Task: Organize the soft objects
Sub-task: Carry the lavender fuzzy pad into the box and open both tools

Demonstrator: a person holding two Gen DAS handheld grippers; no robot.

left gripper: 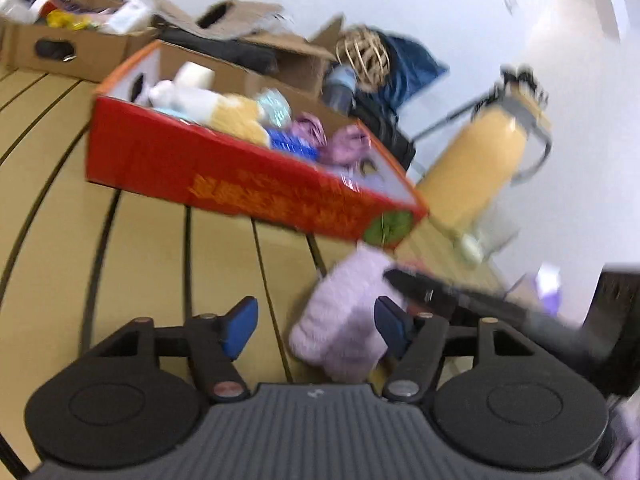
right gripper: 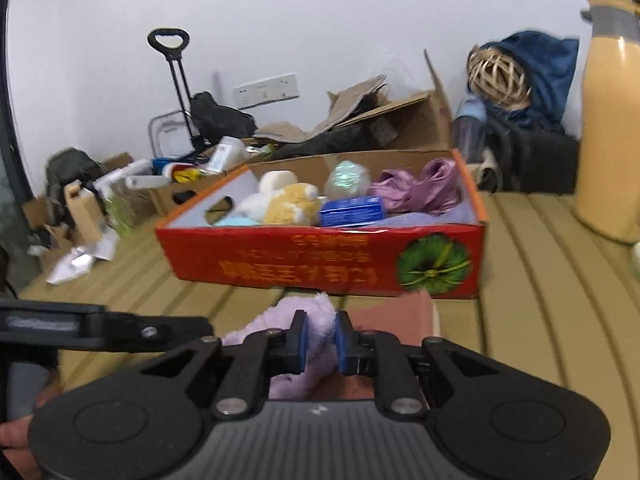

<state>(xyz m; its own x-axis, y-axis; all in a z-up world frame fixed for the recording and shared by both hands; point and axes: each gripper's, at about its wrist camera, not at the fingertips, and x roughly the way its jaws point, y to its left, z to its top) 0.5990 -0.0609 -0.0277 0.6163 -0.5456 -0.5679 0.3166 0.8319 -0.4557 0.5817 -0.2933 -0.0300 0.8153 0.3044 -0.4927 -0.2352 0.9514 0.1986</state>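
Fleece, lilac and fluffy, is the thing in hand: the lilac fleece cloth (right gripper: pixel 298 340) sits just in front of the red cardboard box (right gripper: pixel 320 256), on the near side of its long printed wall. The right gripper (right gripper: pixel 320 344) is clenched on a fold of it, blue pads pressing both sides. The left gripper (left gripper: pixel 316 326) is spread wide with nothing between its pads, beside the same cloth (left gripper: pixel 344 320). The box already holds a plush toy (right gripper: pixel 286 204) and purple satin fabric (right gripper: pixel 420 190). To do this well, I would lift high enough that trailing fleece clears the near wall, carry it over the box's emptier lavender-lined corner, and only then let go.
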